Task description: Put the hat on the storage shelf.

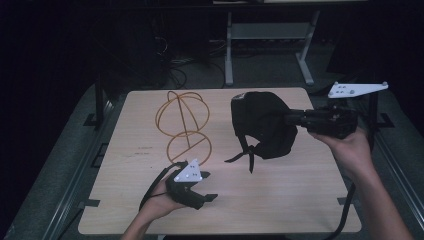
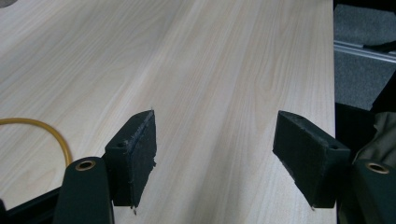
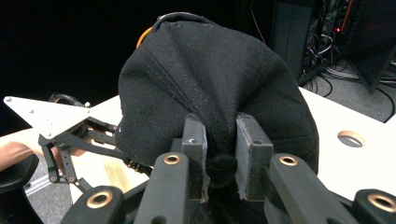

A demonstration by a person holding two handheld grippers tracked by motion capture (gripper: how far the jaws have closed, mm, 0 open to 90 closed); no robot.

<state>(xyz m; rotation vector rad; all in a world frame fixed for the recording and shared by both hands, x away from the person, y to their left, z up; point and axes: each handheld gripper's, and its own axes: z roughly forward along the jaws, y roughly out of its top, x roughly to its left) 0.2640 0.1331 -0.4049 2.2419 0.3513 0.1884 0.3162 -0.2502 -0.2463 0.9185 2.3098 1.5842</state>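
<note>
One black cap [image 1: 262, 125] hangs above the table [image 1: 300, 200], just right of the single orange wire stand [image 1: 184, 125], its strap dangling below. The right gripper [image 3: 220, 161] lies level, pointing toward the stand, jaws pinching the cap's fabric. The left gripper [image 1: 206, 186] sits low on the near side of the stand, jaws spread with nothing between them.
</note>
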